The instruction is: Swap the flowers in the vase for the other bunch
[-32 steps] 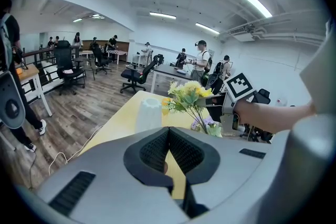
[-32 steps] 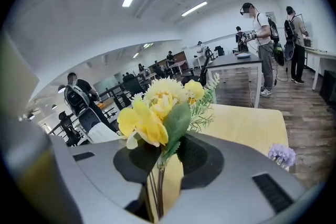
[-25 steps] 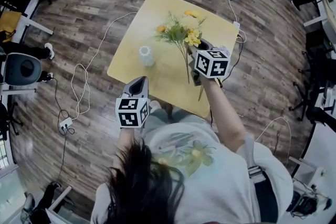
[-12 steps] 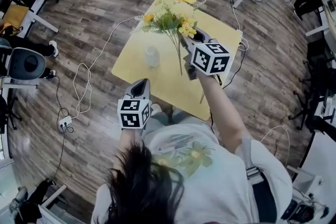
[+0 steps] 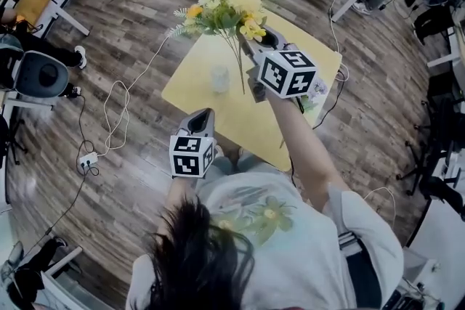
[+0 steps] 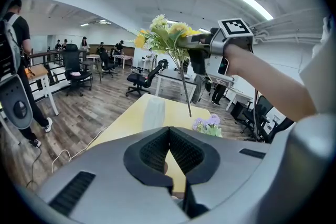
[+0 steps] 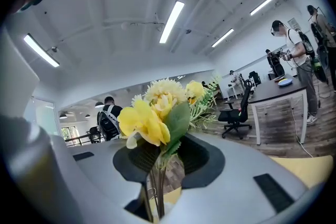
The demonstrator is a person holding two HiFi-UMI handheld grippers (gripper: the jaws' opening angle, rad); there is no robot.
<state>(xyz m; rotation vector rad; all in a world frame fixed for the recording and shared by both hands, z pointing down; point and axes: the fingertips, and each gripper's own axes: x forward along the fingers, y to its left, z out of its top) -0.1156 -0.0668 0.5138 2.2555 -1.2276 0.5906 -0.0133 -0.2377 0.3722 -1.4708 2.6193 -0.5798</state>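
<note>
A bunch of yellow flowers [image 5: 225,7] is held up in the air at the top centre of the head view. It is out of the vase, and its thin green stems [image 5: 239,67] trail down toward the desk. The right claw [image 5: 254,47] is partly closed on those stems. The right gripper view shows them pinched between its dark pads, with the blooms filling the middle of the frame.

The small pale vase [image 5: 219,78] stands upright with no flowers in it on the yellow desk [image 5: 240,123], just left of the hanging stem ends. The other bunch, purple flowers [image 6: 207,123], lies on the desk at centre right of the left gripper view. The left claw [image 5: 202,120] sits lower centre by the near desk edge, well apart from the vase. Its pads meet at the tips with nothing between them.

Nothing steadies the vase, so the dangling stem ends could probably knock it over if they swing across it. The grip is on thin stems only, so one could slip loose.

In the head view, the right arm and its marker cube [image 5: 287,72] hide most of the purple flowers. The vase is blurred, and whether it holds water cannot be told. The right gripper view shows neither the vase nor the purple flowers.
</note>
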